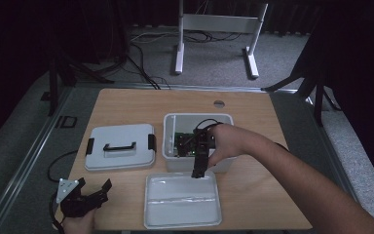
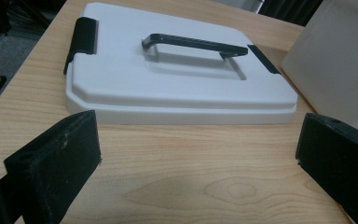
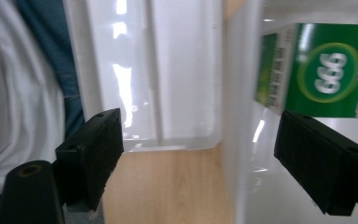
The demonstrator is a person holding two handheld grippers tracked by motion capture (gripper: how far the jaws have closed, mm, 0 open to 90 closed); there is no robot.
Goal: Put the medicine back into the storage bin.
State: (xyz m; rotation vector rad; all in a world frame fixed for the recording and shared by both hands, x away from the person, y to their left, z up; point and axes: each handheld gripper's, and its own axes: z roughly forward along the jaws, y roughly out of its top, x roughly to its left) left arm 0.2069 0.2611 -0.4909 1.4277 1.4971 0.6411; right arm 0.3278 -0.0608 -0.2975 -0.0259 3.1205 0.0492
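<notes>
The right gripper [image 1: 198, 168] is held with jaws spread and empty over the near wall of the open white plastic bin [image 1: 171, 146], presumably to reach the green printed carton [image 3: 321, 70] inside. The left gripper [image 2: 196, 163] is rested on the table, jaws spread, facing the removed white lid [image 2: 177, 79].

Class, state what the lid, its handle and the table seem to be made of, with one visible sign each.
Lid: likely plastic, smooth matt white moulded edges.
Handle: probably black plastic, slight sheen.
Table: wood or wood-look laminate, pale grain with a knot.
</notes>
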